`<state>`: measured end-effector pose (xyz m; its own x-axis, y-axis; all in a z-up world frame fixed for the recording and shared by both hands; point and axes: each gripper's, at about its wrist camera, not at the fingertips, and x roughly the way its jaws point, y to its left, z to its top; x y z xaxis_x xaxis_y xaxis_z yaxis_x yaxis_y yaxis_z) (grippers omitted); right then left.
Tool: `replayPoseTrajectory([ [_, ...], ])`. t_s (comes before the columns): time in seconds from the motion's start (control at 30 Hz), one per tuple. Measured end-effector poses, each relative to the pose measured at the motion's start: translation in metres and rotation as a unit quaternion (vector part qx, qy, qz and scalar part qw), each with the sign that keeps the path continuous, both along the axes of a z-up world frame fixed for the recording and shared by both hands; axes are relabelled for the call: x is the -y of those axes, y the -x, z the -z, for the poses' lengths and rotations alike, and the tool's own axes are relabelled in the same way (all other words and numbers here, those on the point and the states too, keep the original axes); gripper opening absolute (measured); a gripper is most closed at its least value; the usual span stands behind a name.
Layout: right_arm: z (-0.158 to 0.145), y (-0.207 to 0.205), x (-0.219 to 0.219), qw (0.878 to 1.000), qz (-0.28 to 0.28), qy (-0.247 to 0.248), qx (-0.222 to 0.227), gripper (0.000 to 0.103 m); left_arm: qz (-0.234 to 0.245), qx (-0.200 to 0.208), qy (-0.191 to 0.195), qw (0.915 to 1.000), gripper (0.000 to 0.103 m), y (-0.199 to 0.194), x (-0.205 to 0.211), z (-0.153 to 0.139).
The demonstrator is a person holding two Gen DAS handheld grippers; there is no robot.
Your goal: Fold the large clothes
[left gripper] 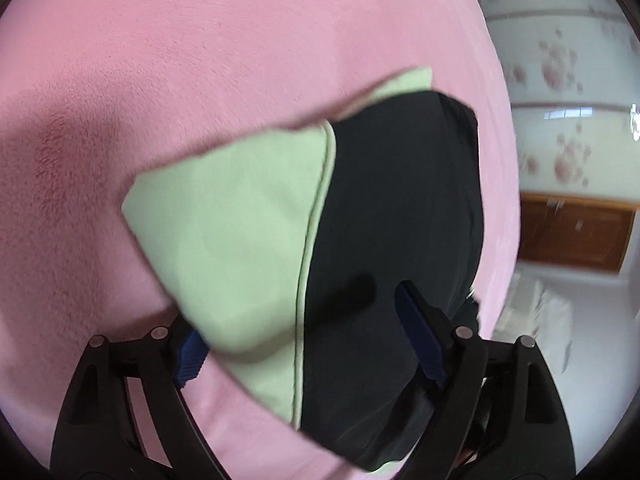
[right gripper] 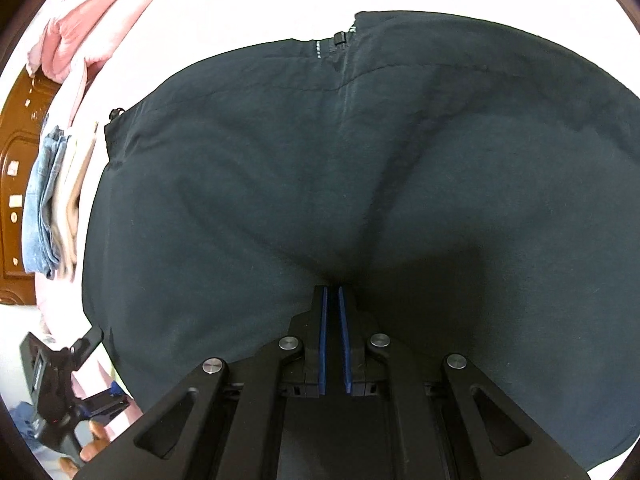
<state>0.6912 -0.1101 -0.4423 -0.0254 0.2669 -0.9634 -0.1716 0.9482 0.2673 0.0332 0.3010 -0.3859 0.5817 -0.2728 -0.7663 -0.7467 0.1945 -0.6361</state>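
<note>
We take the black garment (right gripper: 360, 184) as our landmark. It lies spread flat on a pale surface, whether bed or bench we cannot tell, with its zipper end (right gripper: 340, 40) at the far side from the right gripper (right gripper: 333, 292).

The right gripper stands over the near part of the garment, pointing steeply down at it. Its 2 blue pads (right gripper: 323, 340) are clenched with only a thin slit between them. The tips meet the cloth where creases converge, so we judge a pinch of fabric may be caught there, but we cannot see cloth between the pads.

The left gripper (left gripper: 304, 320) is released, its jaws standing wide. A folded edge of the garment, showing black outer cloth (left gripper: 392, 208) beside pale green lining (left gripper: 240, 216), runs between the jaws and away from them over a pink blanket (left gripper: 200, 60). The pads do not press on it.

In the right wrist view the left gripper (right gripper: 96, 396) sits just off the garment's near left corner. So the left hand is nearer that edge, and the fold line would run across between the 2 hands.
</note>
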Motion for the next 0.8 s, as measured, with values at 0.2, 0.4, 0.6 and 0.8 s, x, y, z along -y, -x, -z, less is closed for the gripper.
replayPoseTrajectory([
  [0.2,-0.016,0.003,-0.006,1.000,-0.009,0.023,-0.002,0.007,0.012,0.019,-0.048,0.9986,0.082,-0.015,-0.001,-0.013],
  [0.4,-0.009,0.002,-0.031,0.999,0.010,0.037,0.004,0.007,0.027,0.034,-0.115,0.9924,0.049,-0.009,0.014,-0.035],
  [0.6,-0.010,0.004,-0.033,0.999,0.020,0.037,0.008,0.007,0.012,0.058,-0.089,0.9943,0.013,0.004,0.004,-0.046],
  [0.8,-0.015,0.011,-0.038,0.998,0.001,0.065,0.017,0.007,0.052,0.118,-0.035,0.9910,0.007,-0.009,0.009,-0.081],
])
